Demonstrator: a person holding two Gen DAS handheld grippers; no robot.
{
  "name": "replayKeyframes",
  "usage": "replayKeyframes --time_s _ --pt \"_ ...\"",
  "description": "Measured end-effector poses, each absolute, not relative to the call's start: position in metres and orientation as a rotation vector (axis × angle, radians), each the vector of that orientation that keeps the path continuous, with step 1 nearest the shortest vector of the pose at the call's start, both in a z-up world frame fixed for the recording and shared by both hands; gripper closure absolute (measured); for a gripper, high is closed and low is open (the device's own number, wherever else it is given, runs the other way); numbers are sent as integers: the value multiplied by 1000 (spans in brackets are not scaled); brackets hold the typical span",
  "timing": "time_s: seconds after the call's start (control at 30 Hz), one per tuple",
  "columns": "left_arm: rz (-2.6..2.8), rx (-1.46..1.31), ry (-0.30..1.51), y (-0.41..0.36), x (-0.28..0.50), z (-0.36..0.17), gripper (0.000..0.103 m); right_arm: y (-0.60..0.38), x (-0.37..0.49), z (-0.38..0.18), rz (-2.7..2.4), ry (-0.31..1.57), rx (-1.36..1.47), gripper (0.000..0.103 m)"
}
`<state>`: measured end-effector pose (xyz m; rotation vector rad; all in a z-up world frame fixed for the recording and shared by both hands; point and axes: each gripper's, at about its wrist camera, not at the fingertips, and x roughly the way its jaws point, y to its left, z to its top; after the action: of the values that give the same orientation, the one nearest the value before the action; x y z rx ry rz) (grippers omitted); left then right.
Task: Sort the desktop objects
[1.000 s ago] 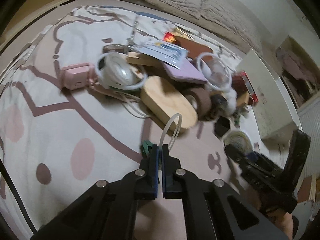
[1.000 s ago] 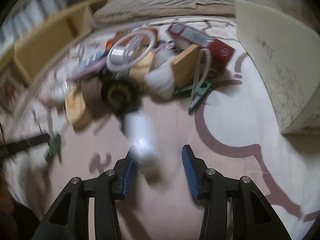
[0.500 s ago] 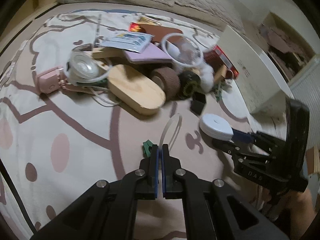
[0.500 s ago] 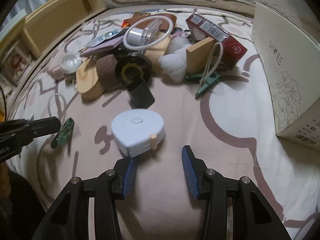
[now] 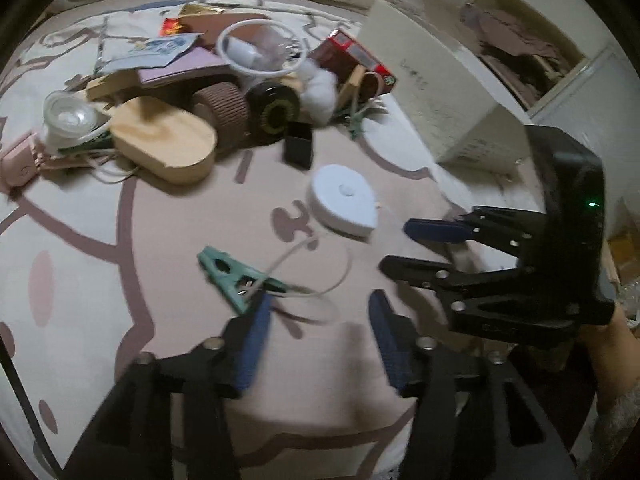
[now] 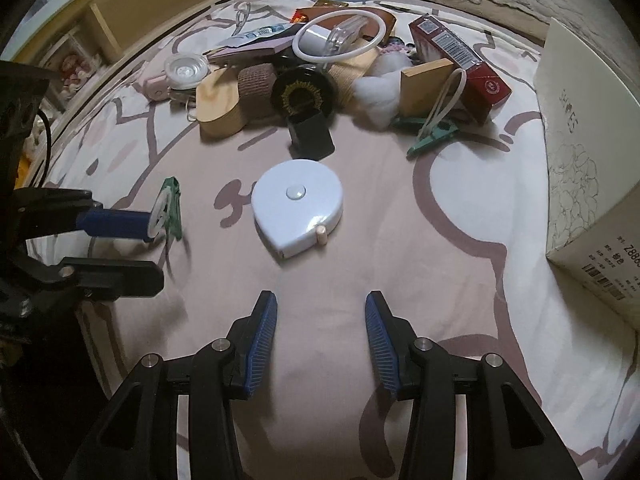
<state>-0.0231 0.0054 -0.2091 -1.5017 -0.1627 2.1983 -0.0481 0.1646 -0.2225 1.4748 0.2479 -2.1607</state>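
Note:
A green clip (image 5: 236, 280) with a white loop lies on the pink sheet just past the tip of one finger of my left gripper (image 5: 320, 300). The jaws of that gripper are opening and no pad presses on the clip. In the right wrist view the green clip (image 6: 170, 208) shows at the tip of the left gripper (image 6: 156, 250). A white tape measure (image 6: 298, 208) lies flat on the sheet ahead of my right gripper (image 6: 320, 312), which is open and holds nothing. The left wrist view has the tape measure (image 5: 342, 204) beside the right gripper (image 5: 396, 246).
A pile sits further back: wooden oval box (image 5: 164, 140), brown roll (image 6: 256, 88), black round tin (image 6: 304, 92), small black box (image 6: 310, 136), cotton (image 6: 378, 88), red carton (image 6: 460, 64), second green clip (image 6: 432, 136). A white shoe box (image 6: 588, 144) stands at the right.
My left gripper has opened and let go of the green clip, which now lies on the sheet. The right gripper has drawn back a little from the tape measure.

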Motion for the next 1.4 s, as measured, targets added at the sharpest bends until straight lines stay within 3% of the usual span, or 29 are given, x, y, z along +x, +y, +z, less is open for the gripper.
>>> replayKeyframes --time_s 0.1,0.27,0.43,0.63,0.9,1.4 --pt "2267 -1444 -119 4 -22 -198 47 166 -49 -222 -2156 243 1484 56" --pt "2418 -1344 -114 -10 -31 -182 33 166 -48 -222 -2140 240 1484 51" --pt "2495 -1404 -210 -26 -56 -190 32 160 -44 -222 -2120 270 1481 38" --pt "2488 -1480 -121 -14 -68 -208 32 154 -40 -223 -2095 258 1486 22" --pt "2417 -1538 126 8 -43 -223 32 160 -41 -220 -2082 202 1497 22" --pt "2345 -1584 60 3 -23 -225 28 176 -55 -214 -2184 106 1490 22"
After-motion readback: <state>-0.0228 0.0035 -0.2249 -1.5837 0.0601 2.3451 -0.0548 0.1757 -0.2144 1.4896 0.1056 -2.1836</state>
